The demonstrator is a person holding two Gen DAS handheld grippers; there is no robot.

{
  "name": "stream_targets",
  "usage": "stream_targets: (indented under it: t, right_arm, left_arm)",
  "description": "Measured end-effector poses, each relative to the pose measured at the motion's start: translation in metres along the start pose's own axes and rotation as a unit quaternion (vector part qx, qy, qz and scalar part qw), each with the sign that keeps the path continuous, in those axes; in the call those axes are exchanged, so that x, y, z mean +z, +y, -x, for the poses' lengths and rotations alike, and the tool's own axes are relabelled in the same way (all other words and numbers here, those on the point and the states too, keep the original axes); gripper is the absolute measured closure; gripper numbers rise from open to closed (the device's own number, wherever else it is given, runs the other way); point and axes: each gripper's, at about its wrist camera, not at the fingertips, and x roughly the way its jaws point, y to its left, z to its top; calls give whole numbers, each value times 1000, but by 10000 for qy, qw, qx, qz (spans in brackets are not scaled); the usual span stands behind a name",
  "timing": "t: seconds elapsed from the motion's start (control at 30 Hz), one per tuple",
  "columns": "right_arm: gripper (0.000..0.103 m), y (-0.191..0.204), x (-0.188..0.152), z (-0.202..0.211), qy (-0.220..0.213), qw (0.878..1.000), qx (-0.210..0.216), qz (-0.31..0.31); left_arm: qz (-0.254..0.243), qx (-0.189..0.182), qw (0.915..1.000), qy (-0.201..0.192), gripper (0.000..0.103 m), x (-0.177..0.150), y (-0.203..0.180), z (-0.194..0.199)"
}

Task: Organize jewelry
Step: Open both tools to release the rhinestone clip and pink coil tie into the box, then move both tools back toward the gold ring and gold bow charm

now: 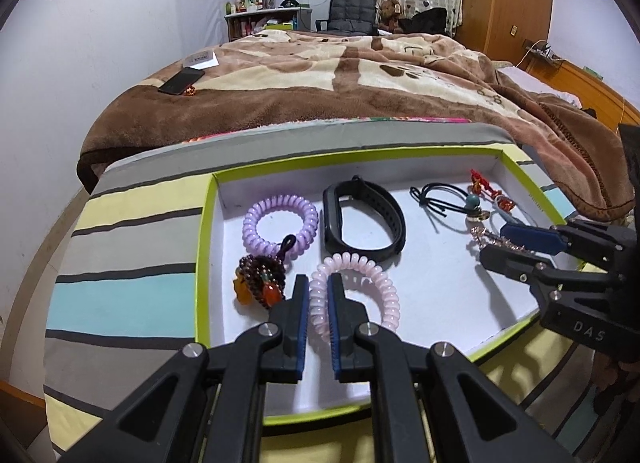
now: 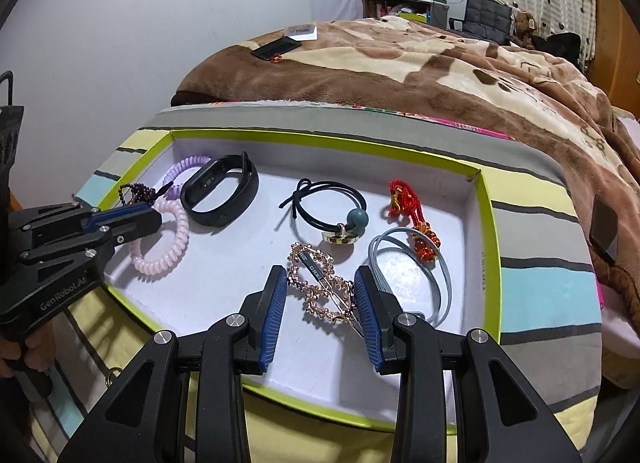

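A white tray with a lime rim point(image 1: 205, 239) point(image 2: 489, 223) holds the jewelry. My left gripper point(image 1: 319, 283) is shut on the near-left rim of a pink coil hair tie point(image 1: 380, 283) point(image 2: 168, 251). My right gripper point(image 2: 320, 283) is open, its fingers on either side of a gold diamond-shaped hair clip point(image 2: 320, 283) that lies on the tray floor. It also shows in the left wrist view point(image 1: 496, 241). Around them lie a purple coil tie point(image 1: 280, 223), a black fitness band point(image 1: 364, 219) point(image 2: 220, 191), dark beads point(image 1: 260, 283) and a black elastic with a teal bead point(image 2: 332, 203).
A red knotted charm point(image 2: 412, 215) and a grey cord loop point(image 2: 416, 275) lie at the tray's right end. The tray sits on a striped cushion point(image 1: 132, 247) against a bed with a brown blanket point(image 1: 320, 79). A phone point(image 1: 181, 81) lies on the blanket.
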Motion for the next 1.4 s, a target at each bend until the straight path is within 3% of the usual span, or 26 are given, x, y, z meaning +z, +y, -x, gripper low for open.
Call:
stream_targets:
  t: [0.23,0.4,0.9,1.4]
  right_arm:
    - [66,2,2,-2,5,10000,-25,54]
    - [65,4,1,0,9,10000,-7,94]
    - [63,5,-9,50,-463,9989,44,-78]
    - [63,28,-67,129,-995,9948,165,-117]
  left_arm:
    - [-16,82,10000,38,92,-1,0,-3]
    - [2,29,10000,4,76,-1,1,1]
    - [94,50,9991,-418,76,-11,-1,52]
    - [253,19,9955,-914,76,-66,-23,128]
